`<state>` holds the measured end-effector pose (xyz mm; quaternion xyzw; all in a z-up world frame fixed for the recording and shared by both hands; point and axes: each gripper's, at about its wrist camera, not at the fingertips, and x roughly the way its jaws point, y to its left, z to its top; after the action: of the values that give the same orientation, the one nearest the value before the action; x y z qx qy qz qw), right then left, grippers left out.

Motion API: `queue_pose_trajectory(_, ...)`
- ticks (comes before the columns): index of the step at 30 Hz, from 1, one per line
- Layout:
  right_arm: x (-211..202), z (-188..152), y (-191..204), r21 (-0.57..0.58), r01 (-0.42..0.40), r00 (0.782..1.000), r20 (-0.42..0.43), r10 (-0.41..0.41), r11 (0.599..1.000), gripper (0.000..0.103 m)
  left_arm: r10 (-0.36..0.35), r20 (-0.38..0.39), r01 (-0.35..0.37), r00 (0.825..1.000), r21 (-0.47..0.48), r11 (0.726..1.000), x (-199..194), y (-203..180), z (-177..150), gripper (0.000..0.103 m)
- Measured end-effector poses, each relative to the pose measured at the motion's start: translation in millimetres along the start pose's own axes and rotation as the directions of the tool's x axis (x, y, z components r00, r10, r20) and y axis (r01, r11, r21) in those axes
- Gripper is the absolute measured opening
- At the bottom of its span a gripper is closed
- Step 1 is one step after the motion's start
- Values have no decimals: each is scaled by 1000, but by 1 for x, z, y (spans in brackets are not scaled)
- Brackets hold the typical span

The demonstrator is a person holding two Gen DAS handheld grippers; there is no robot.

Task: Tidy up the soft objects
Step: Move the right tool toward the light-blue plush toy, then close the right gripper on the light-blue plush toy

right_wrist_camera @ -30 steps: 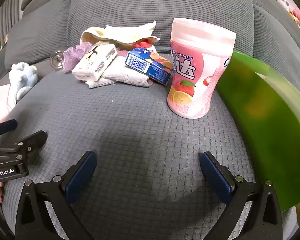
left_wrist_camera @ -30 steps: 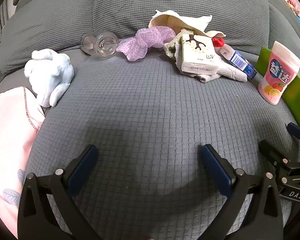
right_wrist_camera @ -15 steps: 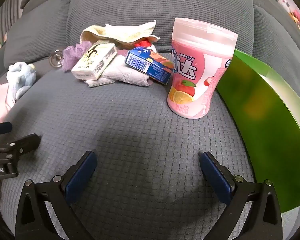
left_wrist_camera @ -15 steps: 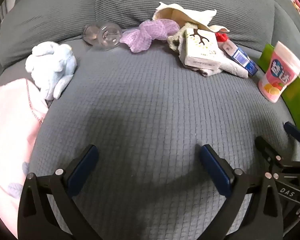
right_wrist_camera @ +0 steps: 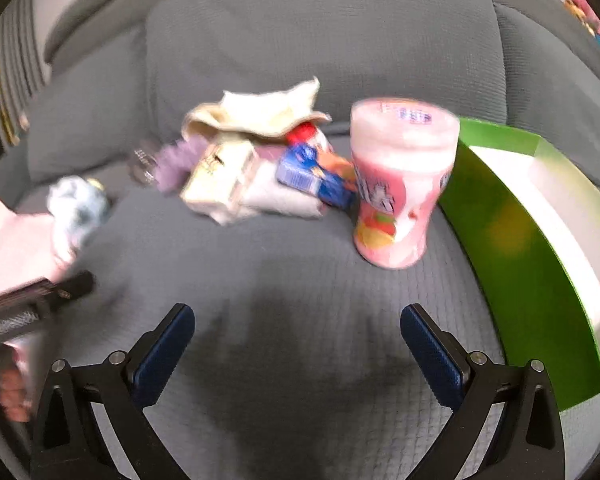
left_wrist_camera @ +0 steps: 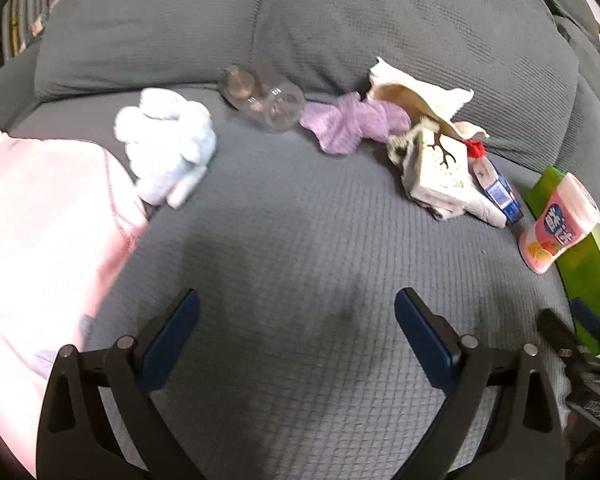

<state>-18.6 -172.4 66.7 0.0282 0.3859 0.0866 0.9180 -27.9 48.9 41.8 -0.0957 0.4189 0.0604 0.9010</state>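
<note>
On the grey sofa seat [left_wrist_camera: 292,240] lie a pale blue plush toy [left_wrist_camera: 168,148], a purple cloth [left_wrist_camera: 352,124], a cream cloth [left_wrist_camera: 420,92] and a white knitted cloth [left_wrist_camera: 472,208] under small boxes. My left gripper [left_wrist_camera: 296,332] is open and empty, held over the bare seat well in front of them. My right gripper [right_wrist_camera: 298,340] is open and empty in front of the pink canister [right_wrist_camera: 400,184]. The plush toy [right_wrist_camera: 76,204] and the cream cloth [right_wrist_camera: 260,108] show blurred in the right wrist view.
A pink fabric [left_wrist_camera: 32,248] covers the seat's left side. A clear glass jar [left_wrist_camera: 264,100] lies at the back. A cream carton [left_wrist_camera: 440,164], a blue box [left_wrist_camera: 500,192], the pink canister [left_wrist_camera: 556,228] and a green tray [right_wrist_camera: 540,248] stand to the right.
Both grippers have pulled back and risen, so the objects look smaller and farther. The left view has swung left, showing more pink fabric. Both stay open.
</note>
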Motion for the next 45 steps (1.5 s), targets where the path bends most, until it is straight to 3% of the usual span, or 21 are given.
queue_pose_trajectory(5,-29,19,9,24,-49,998,27,48,999,103,-50,-22,48,999,-61,997,0,6,18,85)
queue_pose_trajectory(10,-44,50,32,-4,-61,997,55,62,998,103,-16,11,17,1000,-84,996,-14,6,50,83)
queue_pose_trajectory(14,-38,70,56,-47,-94,995,24,95,994,103,-1,83,10,997,-114,993,-30,24,65,83)
queue_pose_trajectory(19,-11,91,86,-71,-103,993,-58,99,992,103,45,52,-39,998,-123,992,-22,45,51,79)
queue_pose_trajectory(23,10,104,123,-122,-154,986,-87,144,980,103,58,48,-45,997,-231,972,-25,74,50,77)
queue_pose_trajectory(28,43,123,175,-163,-238,962,-173,209,957,103,65,10,-56,998,-368,928,-23,111,47,70)
queue_pose_trajectory(32,73,132,218,-165,-339,920,-264,289,926,96,65,-28,-71,997,-470,880,-20,140,42,67)
queue_pose_trajectory(35,99,132,249,-157,-391,884,-338,323,907,95,48,-39,-61,998,-506,860,-19,150,40,67)
queue_pose_trajectory(39,127,125,275,-158,-402,861,-400,314,902,95,12,-54,-39,998,-546,837,-16,159,39,67)
queue_pose_trajectory(45,164,118,293,-147,-393,848,-440,296,908,95,19,-64,-51,998,-563,825,-16,164,41,67)
